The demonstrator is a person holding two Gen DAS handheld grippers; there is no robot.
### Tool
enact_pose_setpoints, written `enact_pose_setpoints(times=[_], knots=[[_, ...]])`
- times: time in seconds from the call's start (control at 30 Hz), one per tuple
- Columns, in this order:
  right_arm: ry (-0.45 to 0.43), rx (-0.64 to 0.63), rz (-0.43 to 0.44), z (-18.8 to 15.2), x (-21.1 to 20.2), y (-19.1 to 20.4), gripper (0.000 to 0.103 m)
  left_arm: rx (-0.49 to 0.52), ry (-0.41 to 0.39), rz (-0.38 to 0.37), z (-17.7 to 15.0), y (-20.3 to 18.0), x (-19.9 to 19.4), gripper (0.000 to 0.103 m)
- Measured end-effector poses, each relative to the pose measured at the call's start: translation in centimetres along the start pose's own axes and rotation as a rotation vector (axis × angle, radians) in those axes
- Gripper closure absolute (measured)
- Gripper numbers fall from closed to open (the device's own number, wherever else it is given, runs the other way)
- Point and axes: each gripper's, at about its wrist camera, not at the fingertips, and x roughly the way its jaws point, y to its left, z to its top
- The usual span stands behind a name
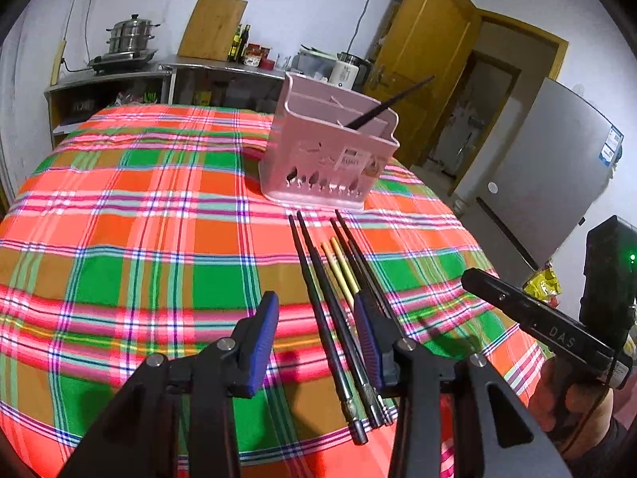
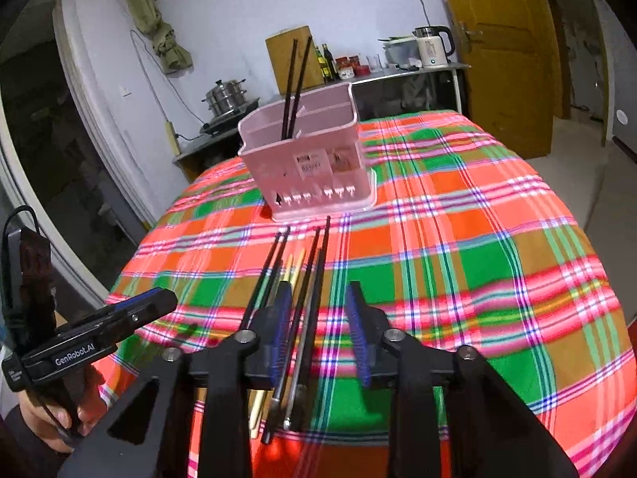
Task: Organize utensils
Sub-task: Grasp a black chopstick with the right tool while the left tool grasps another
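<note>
A pink utensil holder stands on the plaid-covered table, with two black chopsticks upright in it. Several black chopsticks and a yellow pair lie side by side in front of the holder. My left gripper hovers open over the near ends, two black sticks showing between its blue pads. My right gripper is open too, with some sticks close to its left pad and no pad pressing. Each gripper also shows in the other's view: the right one, the left one.
Behind the table runs a metal counter with a steamer pot, a wooden cutting board, bottles and a kettle. A wooden door and a grey fridge stand to the right. A hand holds the left gripper.
</note>
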Motion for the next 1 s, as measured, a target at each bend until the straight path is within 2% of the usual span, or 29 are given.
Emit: enact_pose_setpoints(times=[0.3, 0.67, 0.83, 1.0], knots=[[0.053, 0.058, 0.019, -0.2, 1.7, -0.7, 0.077, -0.002, 0.024, 0.032, -0.3, 0.1, 1.3, 0.062], [0.139, 0.013, -0.014, -0.1, 5.1, -0.6, 0.082, -0.018, 0.121, 0.054, 0.4, 0.4, 5.4, 0.062], [0.177, -0.011, -0.013, 0.4, 6.8, -0.2, 0.087, -0.007, 0.162, 0.055, 0.8, 0.2, 7.2, 0.069], [0.217, -0.026, -0.008, 0.6, 8.6, 0.0, 0.089, 0.0, 0.171, 0.063, 1.0, 0.2, 8.0, 0.071]])
